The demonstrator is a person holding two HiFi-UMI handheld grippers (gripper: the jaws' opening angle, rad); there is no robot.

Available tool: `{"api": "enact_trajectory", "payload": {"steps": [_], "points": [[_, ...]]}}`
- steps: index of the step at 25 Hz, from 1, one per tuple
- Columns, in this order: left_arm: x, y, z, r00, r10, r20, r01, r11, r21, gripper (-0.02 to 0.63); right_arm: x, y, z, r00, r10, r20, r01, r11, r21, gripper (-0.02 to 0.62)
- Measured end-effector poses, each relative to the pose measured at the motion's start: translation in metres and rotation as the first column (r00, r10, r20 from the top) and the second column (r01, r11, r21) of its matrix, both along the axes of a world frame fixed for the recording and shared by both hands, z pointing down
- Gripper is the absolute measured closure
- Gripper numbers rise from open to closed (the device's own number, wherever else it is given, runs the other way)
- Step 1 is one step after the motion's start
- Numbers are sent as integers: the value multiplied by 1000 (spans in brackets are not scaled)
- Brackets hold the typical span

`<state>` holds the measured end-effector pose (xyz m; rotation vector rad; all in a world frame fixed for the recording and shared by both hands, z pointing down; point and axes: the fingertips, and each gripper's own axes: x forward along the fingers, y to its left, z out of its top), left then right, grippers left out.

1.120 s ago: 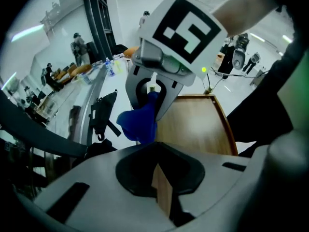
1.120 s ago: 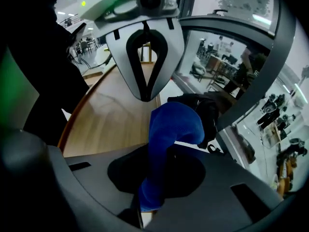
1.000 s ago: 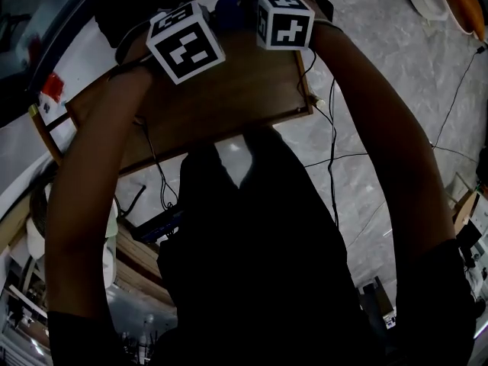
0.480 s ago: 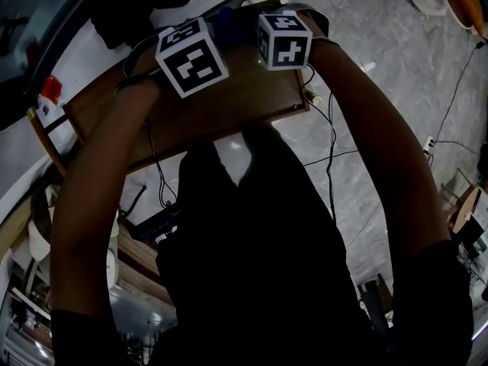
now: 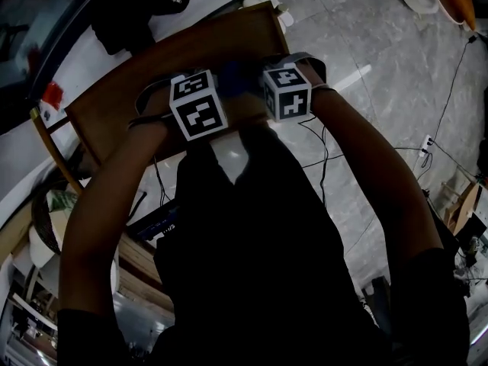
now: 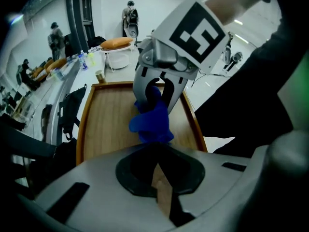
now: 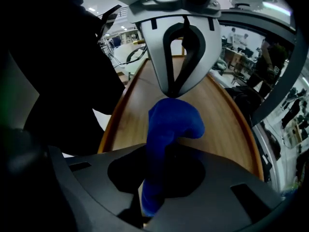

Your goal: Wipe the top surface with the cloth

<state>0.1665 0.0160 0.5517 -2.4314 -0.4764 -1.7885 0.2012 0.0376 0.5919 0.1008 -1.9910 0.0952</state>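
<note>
A blue cloth [image 5: 240, 78] lies bunched on the wooden table top [image 5: 152, 59], which has a raised rim. Both grippers meet over it near the table's near edge. My right gripper [image 7: 149, 202] is shut on the cloth [image 7: 171, 122], which runs up out of its jaws onto the wood [image 7: 227, 110]. In the left gripper view the right gripper [image 6: 155, 98] stands opposite with the cloth [image 6: 152, 122] hanging from it. My left gripper [image 6: 161, 187] has its jaws shut with no blue between them; its tips [image 7: 174, 93] rest at the cloth's top.
Cables [image 5: 328, 158] trail over the grey floor right of the table. A black bag [image 6: 67, 115] hangs by the table's left side. Beyond its far end stand a cup [image 6: 100, 75], a white table with plates [image 6: 116, 43] and people in the distance [image 6: 129, 13].
Both grippers have slid together with the cloth from the table's far edge toward its near edge, so much more bare wood shows beyond them.
</note>
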Motion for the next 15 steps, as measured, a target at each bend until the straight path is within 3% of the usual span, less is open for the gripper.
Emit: {"api": "enact_trajectory", "payload": {"steps": [9,15], "points": [[-5,26,-9,1000,25,-7,-25,999,-33,597,-12,59,-2,997,-77,-20,74,986,-150,528],[5,20,-22,999,23,-22,-23,1000,-19,597,-11,79,-3,994,-110,-29,99,959,-264,528]]}}
